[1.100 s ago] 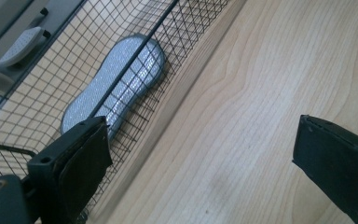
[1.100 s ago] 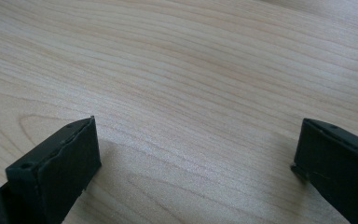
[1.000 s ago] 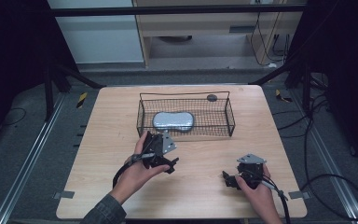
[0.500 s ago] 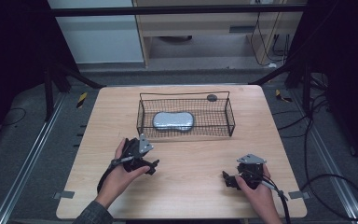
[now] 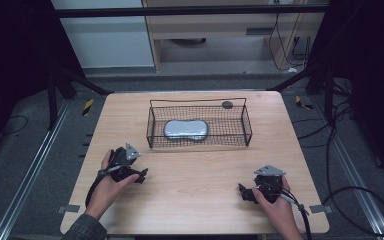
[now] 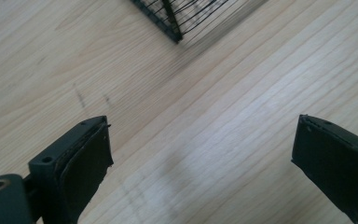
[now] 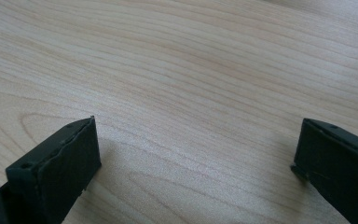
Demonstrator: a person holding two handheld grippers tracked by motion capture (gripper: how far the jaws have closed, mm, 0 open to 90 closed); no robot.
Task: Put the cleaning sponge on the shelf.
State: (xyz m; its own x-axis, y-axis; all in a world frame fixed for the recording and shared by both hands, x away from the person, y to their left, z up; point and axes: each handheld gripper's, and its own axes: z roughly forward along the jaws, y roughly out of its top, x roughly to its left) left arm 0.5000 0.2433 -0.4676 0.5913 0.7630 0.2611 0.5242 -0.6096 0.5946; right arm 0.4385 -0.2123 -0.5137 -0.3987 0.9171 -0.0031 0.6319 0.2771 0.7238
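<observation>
A black wire basket (image 5: 245,131) stands on the far middle of the wooden table (image 5: 190,190). Inside it lies a grey, rounded pouch-like object (image 5: 185,129). My left gripper (image 5: 141,175) rests low over the table's near left, held by a hand, well short of the basket. In the left gripper view it (image 6: 200,154) is open with bare wood between the jaws, and the basket corner (image 6: 177,18) shows ahead. My right gripper (image 5: 243,193) sits at the near right, also open over bare wood (image 7: 196,154).
A small dark round object (image 5: 227,104) lies on the table behind the basket. Cables trail from both grippers off the near edge. Metal frame bars and floor rails flank the table, and a shelf unit stands beyond it.
My left gripper has drawn back from just in front of the basket toward the near left of the table. The right gripper has stayed put.
</observation>
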